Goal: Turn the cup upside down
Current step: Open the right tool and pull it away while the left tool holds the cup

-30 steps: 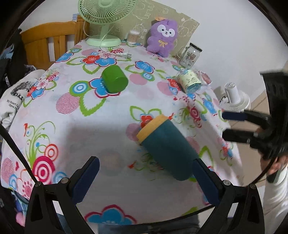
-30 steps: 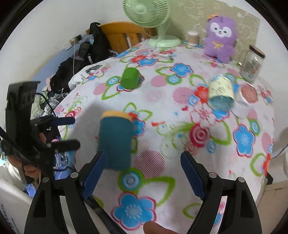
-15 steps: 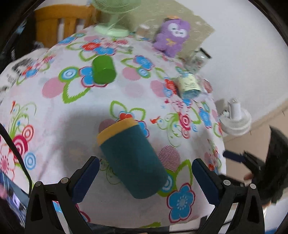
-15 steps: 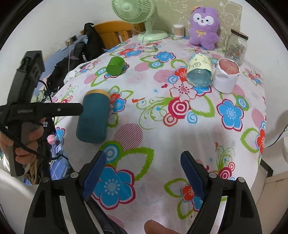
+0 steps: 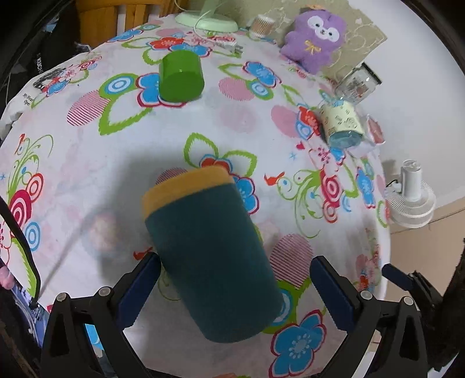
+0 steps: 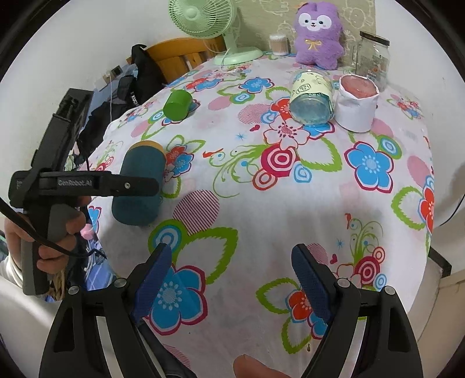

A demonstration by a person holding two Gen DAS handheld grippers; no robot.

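A dark teal cup with a yellow rim (image 5: 209,256) lies on its side on the floral tablecloth, its base toward the left wrist camera. My left gripper (image 5: 232,290) is open, its blue pads on either side of the cup's base; whether the left pad touches it I cannot tell. In the right wrist view the cup (image 6: 139,180) lies at the table's left edge with the left gripper (image 6: 139,186) across it. My right gripper (image 6: 232,279) is open and empty above the table's near edge.
A green cup (image 5: 180,77) lies on its side further back. A pale patterned cup (image 6: 311,99) lies on its side beside an upright white paper cup (image 6: 357,104). A purple plush toy (image 6: 316,35), glass jar (image 6: 372,55) and green fan (image 6: 209,23) stand at the back.
My left gripper has moved in on the teal cup, which now sits between its pads. My right gripper has drawn back to the right, away from the cup.
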